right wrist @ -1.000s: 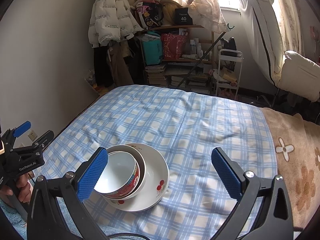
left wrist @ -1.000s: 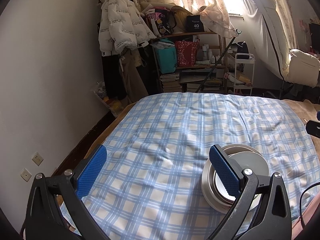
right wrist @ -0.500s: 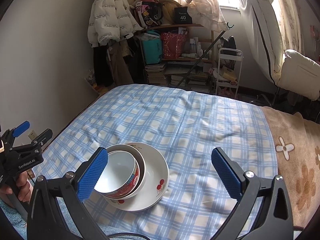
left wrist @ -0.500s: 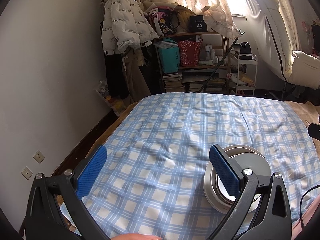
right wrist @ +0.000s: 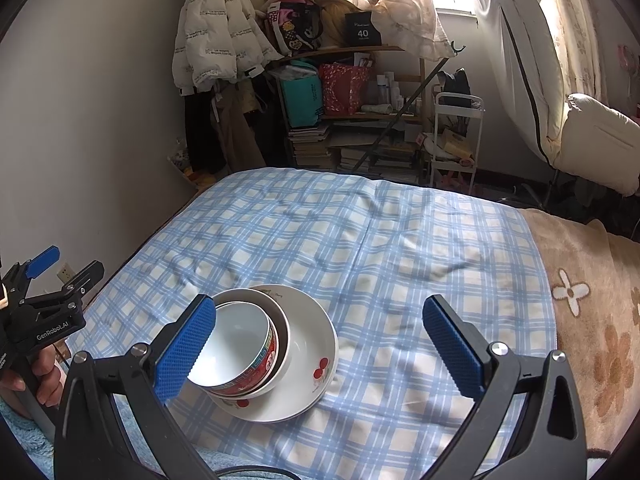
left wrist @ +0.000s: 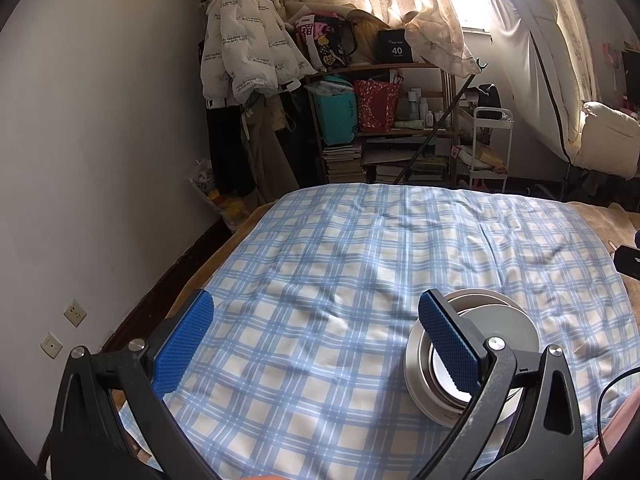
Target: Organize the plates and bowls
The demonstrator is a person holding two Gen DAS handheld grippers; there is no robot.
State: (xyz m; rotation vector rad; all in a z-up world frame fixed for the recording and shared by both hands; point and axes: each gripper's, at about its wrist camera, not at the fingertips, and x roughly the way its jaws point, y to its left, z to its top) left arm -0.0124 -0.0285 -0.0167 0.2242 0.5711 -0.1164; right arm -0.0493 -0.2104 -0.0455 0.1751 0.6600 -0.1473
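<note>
A white plate with red cherries [right wrist: 308, 356] lies on the blue checked cloth [right wrist: 380, 248]. Inside it sits a white bowl [right wrist: 282, 320], and in that a smaller bowl with a red patterned band [right wrist: 236, 348]. The same stack [left wrist: 508, 328] shows at the lower right of the left wrist view. My right gripper [right wrist: 320, 348] hovers open above the near cloth, its left pad over the bowls' near rim. My left gripper [left wrist: 320, 344] is open with nothing between its pads, held left of the stack; it also shows at the far left edge [right wrist: 52, 276], held by a hand.
The cloth covers a bed with a brown flowered blanket [right wrist: 592, 300] along its right side. Past the bed stand a cluttered shelf [right wrist: 352, 104], a hanging white jacket [right wrist: 216, 36], a white trolley [right wrist: 456, 136] and a cushioned chair [right wrist: 596, 144]. A grey wall [left wrist: 100, 140] runs along the left.
Both views have tipped slightly, so the room appears a little lower in the left wrist view. The stack of dishes has not moved and both grippers stay open.
</note>
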